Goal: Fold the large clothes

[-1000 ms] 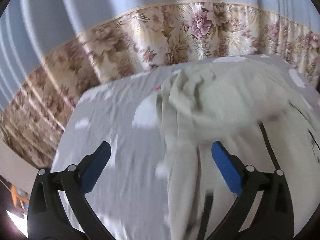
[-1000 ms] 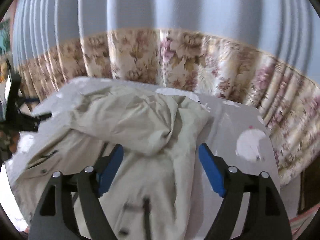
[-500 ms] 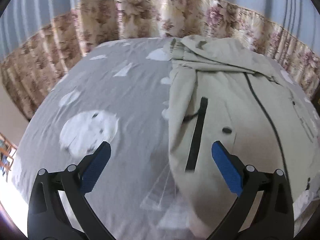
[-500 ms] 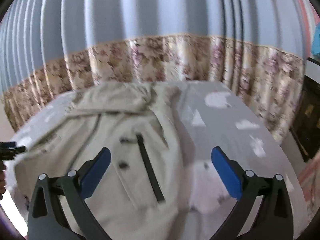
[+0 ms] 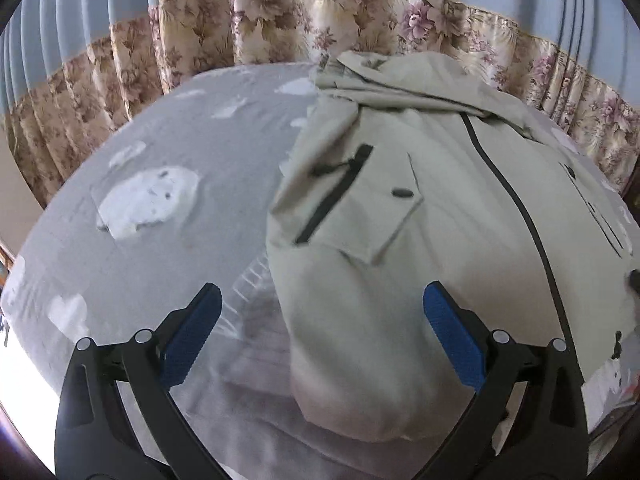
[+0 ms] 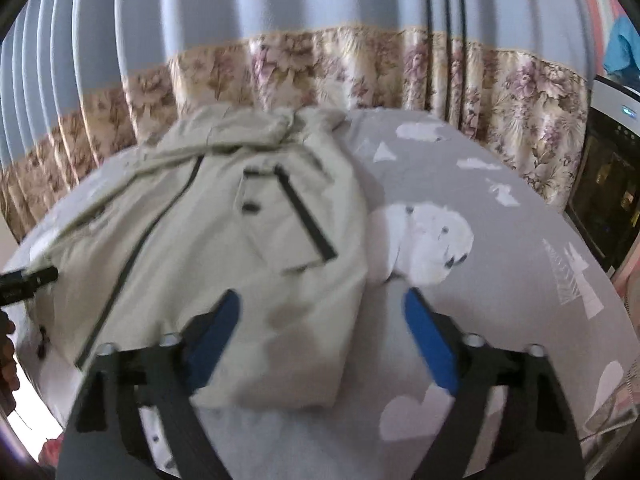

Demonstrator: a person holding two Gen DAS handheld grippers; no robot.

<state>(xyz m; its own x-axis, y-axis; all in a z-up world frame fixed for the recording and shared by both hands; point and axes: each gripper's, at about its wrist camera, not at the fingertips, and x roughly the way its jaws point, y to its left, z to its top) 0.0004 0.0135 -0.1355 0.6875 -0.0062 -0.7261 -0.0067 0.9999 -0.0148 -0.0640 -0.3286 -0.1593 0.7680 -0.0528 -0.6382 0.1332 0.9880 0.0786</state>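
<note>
With both tongs, left (image 5: 320, 340) and right (image 6: 320, 338), open and empty, grip the soft, bulky, limp jacket (image 5: 440, 184) by its hem corners at the bed's (image 5: 160, 248) near edge.

Both wrist cams sat above the bed's near edge, looking forward and down toward the curtain (image 5: 320, 20). Left cam framed the jacket (image 5: 420, 208) right of center; right cam had it left of center (image 6: 224, 240). Shared: jacket, grey bedsheet (image 6: 500, 248), curtain. Right view blurred.
</note>
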